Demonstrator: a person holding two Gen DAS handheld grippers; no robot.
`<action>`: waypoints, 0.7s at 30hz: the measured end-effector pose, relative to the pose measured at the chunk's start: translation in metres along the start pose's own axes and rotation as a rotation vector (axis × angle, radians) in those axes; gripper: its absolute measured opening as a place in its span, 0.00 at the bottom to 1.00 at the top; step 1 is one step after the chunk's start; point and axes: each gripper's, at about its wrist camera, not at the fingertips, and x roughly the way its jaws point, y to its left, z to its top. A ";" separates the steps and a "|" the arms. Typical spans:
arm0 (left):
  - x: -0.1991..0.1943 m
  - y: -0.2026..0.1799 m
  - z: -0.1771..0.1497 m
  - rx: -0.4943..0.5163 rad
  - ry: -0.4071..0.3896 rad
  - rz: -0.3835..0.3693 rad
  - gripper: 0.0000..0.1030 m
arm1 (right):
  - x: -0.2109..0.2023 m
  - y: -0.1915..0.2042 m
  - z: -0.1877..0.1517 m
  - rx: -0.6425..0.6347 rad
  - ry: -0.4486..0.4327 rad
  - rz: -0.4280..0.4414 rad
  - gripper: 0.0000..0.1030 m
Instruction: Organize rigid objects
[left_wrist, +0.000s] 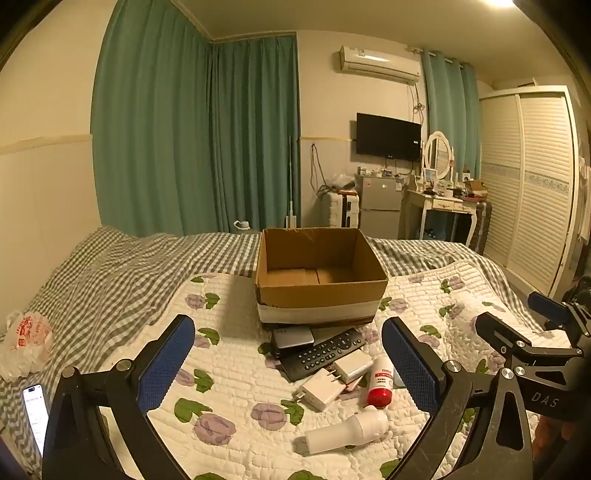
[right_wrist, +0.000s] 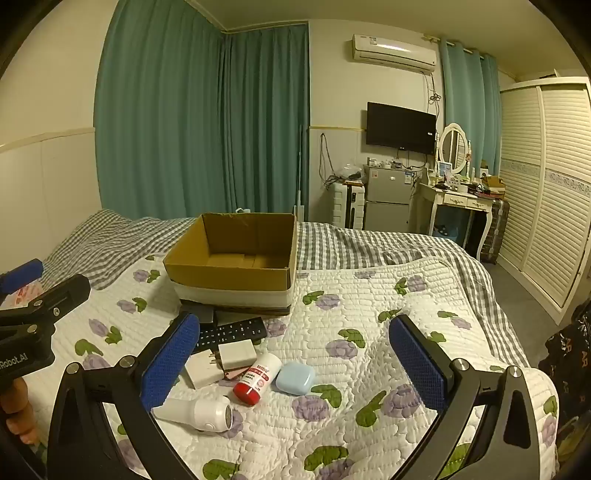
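Observation:
An open cardboard box (left_wrist: 319, 293) (right_wrist: 236, 273) stands on the quilted bed, nothing visible inside. In front of it lie a black remote (left_wrist: 323, 352) (right_wrist: 232, 330), a silver flat device (left_wrist: 293, 338), two white chargers (left_wrist: 321, 389) (left_wrist: 352, 365) (right_wrist: 236, 352), a white bottle with a red cap (left_wrist: 380, 382) (right_wrist: 256, 378), a white lint shaver (left_wrist: 347, 430) (right_wrist: 195, 410) and a light blue case (right_wrist: 295, 376). My left gripper (left_wrist: 288, 365) is open above the pile. My right gripper (right_wrist: 295, 363) is open, just right of the pile.
A phone (left_wrist: 35, 413) and a plastic bag (left_wrist: 26, 341) lie at the bed's left edge. The flowered quilt (right_wrist: 369, 314) stretches right of the pile. A wardrobe (right_wrist: 546, 184), dresser (right_wrist: 458, 201) and fridge (right_wrist: 388, 199) stand beyond the bed.

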 end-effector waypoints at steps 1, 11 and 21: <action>0.000 0.000 0.000 -0.001 -0.001 -0.002 1.00 | 0.000 0.000 0.000 0.000 -0.003 0.000 1.00; -0.002 0.001 0.004 0.005 -0.005 0.001 1.00 | -0.001 -0.002 -0.001 0.002 -0.002 0.001 1.00; -0.003 0.001 0.002 0.010 -0.012 0.003 1.00 | -0.001 0.000 0.000 0.000 0.000 -0.002 1.00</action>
